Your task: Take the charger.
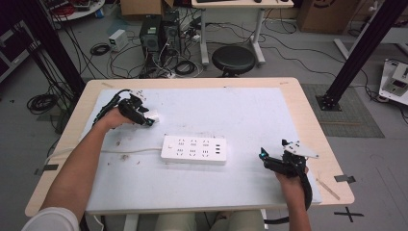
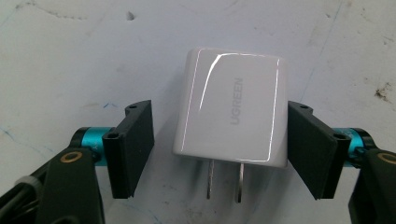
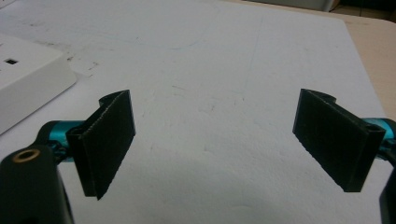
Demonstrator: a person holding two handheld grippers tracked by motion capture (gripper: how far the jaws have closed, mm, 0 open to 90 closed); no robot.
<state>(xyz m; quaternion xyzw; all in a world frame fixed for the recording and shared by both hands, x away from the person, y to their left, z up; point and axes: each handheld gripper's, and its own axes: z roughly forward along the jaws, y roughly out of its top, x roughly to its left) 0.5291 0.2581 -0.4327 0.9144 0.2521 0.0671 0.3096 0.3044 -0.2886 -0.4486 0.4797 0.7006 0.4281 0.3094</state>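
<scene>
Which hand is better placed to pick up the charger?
Left. The left gripper already straddles the charger, one pad at its side, the other a small gap away. The right gripper stands open over bare mat, beyond the power strip.

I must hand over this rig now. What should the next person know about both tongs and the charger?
Left tongs: straddling the white charger, which lies flat on the white mat with its prongs toward the camera. One pad is at its side, the other shows a gap; not gripped yet.
Right tongs: open, nothing between the pads, resting near the right edge of the mat.
Power strip: mid-mat, sockets up, nothing plugged in.
Done: left tongs lined up on the charger.
Left, probably: close on it, lift, and plug it into the strip.
</scene>
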